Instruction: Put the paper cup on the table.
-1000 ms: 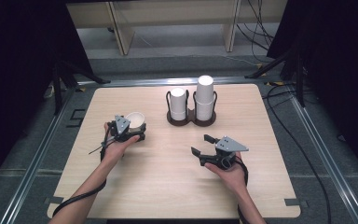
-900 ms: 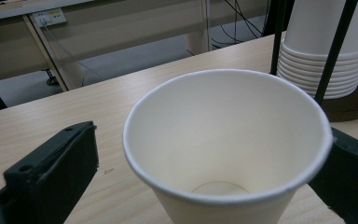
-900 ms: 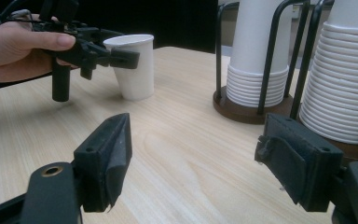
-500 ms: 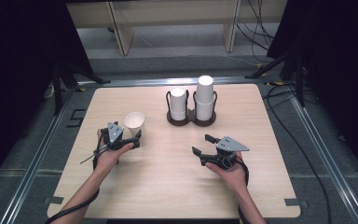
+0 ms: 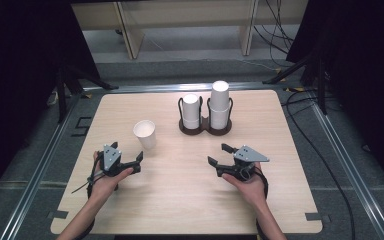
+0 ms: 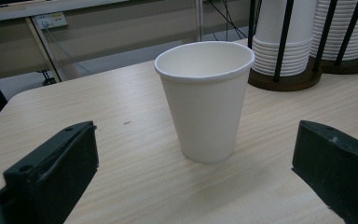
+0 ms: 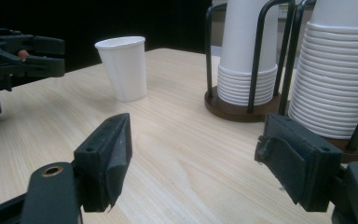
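Standing upright and free on the table (image 5: 190,200), the cup (image 5: 145,134) sits mouth up at about ten o'clock from the table's middle, just ahead of the left hand-held gripper (image 5: 136,162). That gripper is released: in the left gripper view its two black jaws stand wide on either side of the cup (image 6: 206,100), with bare table between each pad and the cup wall, so nothing is gripped. The open spread, I judge, is there so the cup stays put without being tipped or dragged.

At twelve o'clock, near the far edge, the rack (image 5: 205,127) holds two stacks (image 5: 220,102) of nested cups inside its wire loops, which keep them from toppling. The single cup is well apart from it.

At four o'clock the right hand-held gripper (image 5: 219,155) rests low over the table, also released and empty, jaws pointing toward the rack (image 7: 242,109), likely to draw another cup.
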